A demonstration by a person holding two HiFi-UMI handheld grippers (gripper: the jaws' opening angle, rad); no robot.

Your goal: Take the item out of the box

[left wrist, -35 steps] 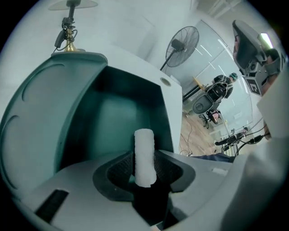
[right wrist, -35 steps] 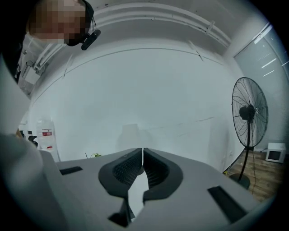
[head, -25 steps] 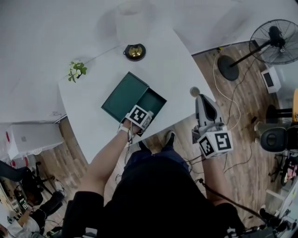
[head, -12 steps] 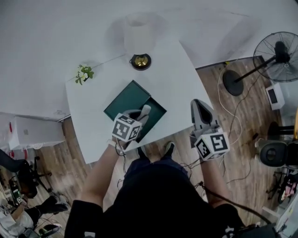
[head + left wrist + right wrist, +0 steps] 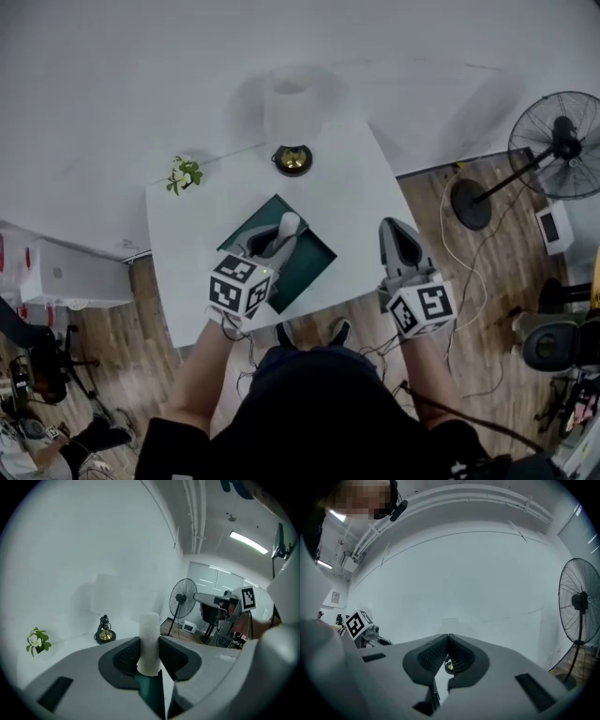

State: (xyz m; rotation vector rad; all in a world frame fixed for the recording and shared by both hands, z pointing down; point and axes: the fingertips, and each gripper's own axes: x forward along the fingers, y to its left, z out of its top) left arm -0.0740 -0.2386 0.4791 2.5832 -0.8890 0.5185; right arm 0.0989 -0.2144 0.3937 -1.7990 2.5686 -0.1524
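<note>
1. Now the left gripper (image 5: 278,240) is up off the green box (image 5: 314,265). A second ago it was reaching down at the box's near edge, and since then it has risen.
2. Its jaws are closed partway on a pale cylindrical item (image 5: 150,637), which stands upright between the pads and sticks out above them.
3. In the head view the item hangs over the open box, and green shows beneath it in the left gripper view — so it looks lifted out, though not yet carried aside.
4. The right gripper (image 5: 397,234) has hardly moved. It is held off the right edge of the white table (image 5: 361,183), jaws pressed together with nothing between them.
5. The extraction itself seems nearly done — what remains is likely setting the item down on the table.
</note>
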